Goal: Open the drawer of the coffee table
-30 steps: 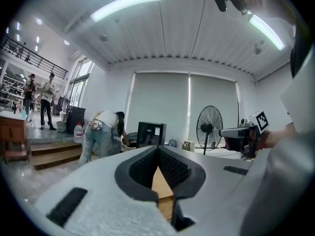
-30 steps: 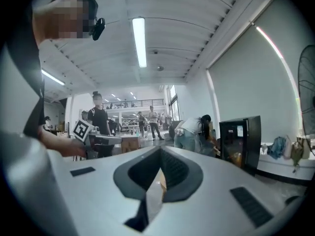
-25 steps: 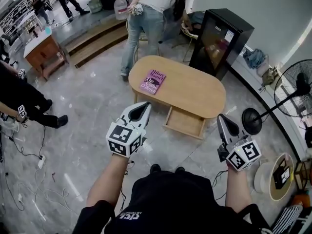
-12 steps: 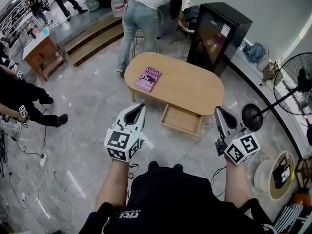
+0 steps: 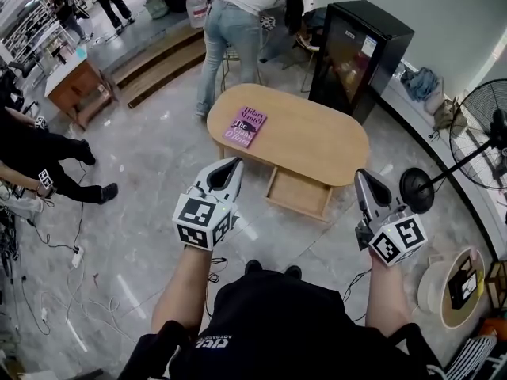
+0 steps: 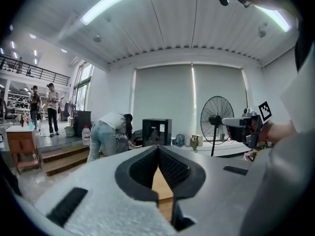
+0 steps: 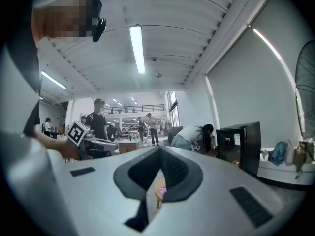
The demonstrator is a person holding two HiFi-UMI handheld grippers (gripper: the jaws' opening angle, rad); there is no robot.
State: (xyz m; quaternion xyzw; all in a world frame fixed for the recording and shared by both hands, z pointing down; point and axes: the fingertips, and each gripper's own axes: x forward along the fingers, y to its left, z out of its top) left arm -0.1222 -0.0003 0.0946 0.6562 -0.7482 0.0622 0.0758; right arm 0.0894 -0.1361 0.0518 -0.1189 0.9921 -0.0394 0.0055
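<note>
The oval wooden coffee table (image 5: 317, 145) stands ahead on the marble floor, with a purple book (image 5: 246, 125) on its left end. Its drawer (image 5: 299, 195) is pulled out towards me, and I see nothing inside it. My left gripper (image 5: 230, 169) is held in the air short of the table's near left edge, shut and empty. My right gripper (image 5: 366, 182) hovers to the right of the drawer, also shut and empty. In the left gripper view the jaws (image 6: 158, 150) meet, with the tabletop (image 6: 162, 188) showing below them. In the right gripper view the shut jaws (image 7: 160, 152) frame the table's end (image 7: 158, 191).
A black mini fridge (image 5: 360, 58) stands behind the table and a pedestal fan (image 5: 475, 145) at the right. One person (image 5: 238, 14) bends over at the table's far side. Another person (image 5: 32, 157) is at the left. Cables (image 5: 47, 291) lie on the floor, and wooden steps (image 5: 154, 62) rise at the back left.
Both grippers have drifted a little across the view, still shut and empty. The drawer stands pulled out as before.
</note>
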